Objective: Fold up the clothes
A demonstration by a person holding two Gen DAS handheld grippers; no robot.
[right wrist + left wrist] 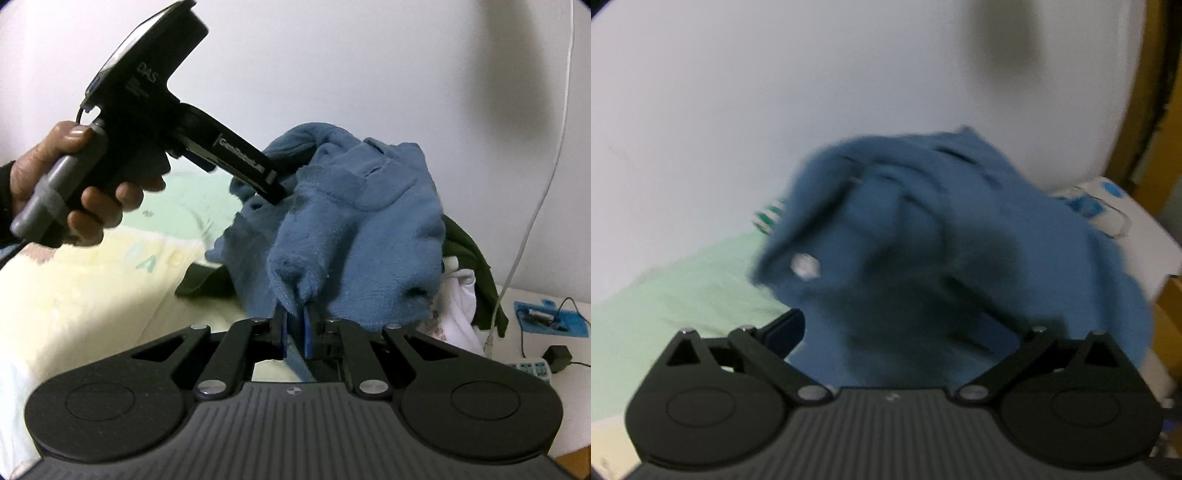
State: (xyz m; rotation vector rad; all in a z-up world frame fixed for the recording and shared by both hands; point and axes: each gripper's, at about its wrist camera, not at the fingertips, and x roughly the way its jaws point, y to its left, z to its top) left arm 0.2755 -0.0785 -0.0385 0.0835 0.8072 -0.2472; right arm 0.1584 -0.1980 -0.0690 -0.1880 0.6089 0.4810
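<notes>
A blue fleece garment (354, 236) is bunched up and lifted above the bed. My right gripper (295, 328) is shut on a pinched fold at its lower edge, and the cloth rises from the blue pads. In the left wrist view the same garment (923, 236) is blurred and fills the middle. My left gripper (908, 332) stands wide open with cloth lying loosely between the spread jaws. Its right finger is hidden behind the fabric. In the right wrist view a hand (74, 184) holds that left gripper, whose black fingers (255, 166) reach into the garment's upper left side.
Pale green and yellow bedding (110, 266) lies under and left of the garment. A dark green garment (476, 258) and a white one (458, 291) sit behind it at the right. A white cable (532, 221) hangs over a white table (554, 406) with a blue mat (546, 317).
</notes>
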